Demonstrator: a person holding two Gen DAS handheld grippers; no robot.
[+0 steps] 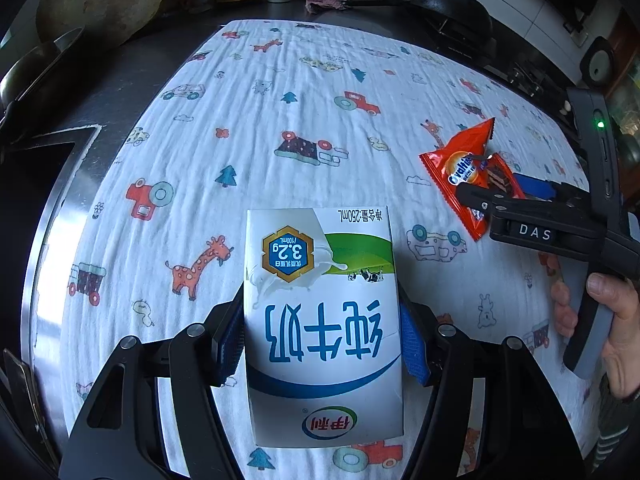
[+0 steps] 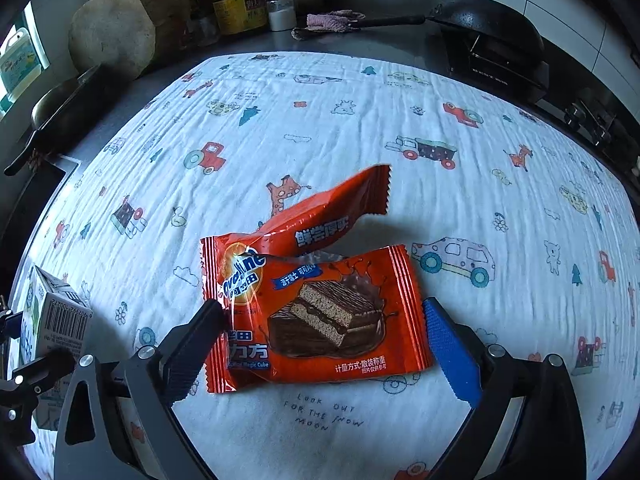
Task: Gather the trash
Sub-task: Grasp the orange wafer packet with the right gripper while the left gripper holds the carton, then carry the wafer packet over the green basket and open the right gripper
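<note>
A white milk carton (image 1: pixel 320 300) with blue lettering stands on the patterned cloth (image 1: pixel 280 120), and my left gripper (image 1: pixel 322 320) is shut on it with a blue pad pressed to each side. The same carton (image 2: pixel 56 312) shows at the left edge of the right wrist view. Two orange snack wrappers lie overlapping on the cloth: one with a chocolate cake picture (image 2: pixel 340 320) in front, another (image 2: pixel 320 220) behind it. My right gripper (image 2: pixel 320 308) is open wide around the front wrapper, whose left edge overlaps the black left finger (image 2: pixel 200 328), while the blue pad (image 2: pixel 448 344) stands just beside it. The wrappers (image 1: pixel 464 156) also show in the left wrist view, under the right gripper (image 1: pixel 500 190).
A black wok (image 2: pixel 480 20) sits on a stove at the back right, with a pink rag (image 2: pixel 332 20) beside its handle. Bottles and jars (image 2: pixel 240 4) and a round wooden block (image 2: pixel 116 36) line the back left. A sink edge (image 1: pixel 52 208) borders the cloth on the left. A hand (image 1: pixel 616 320) holds the right gripper.
</note>
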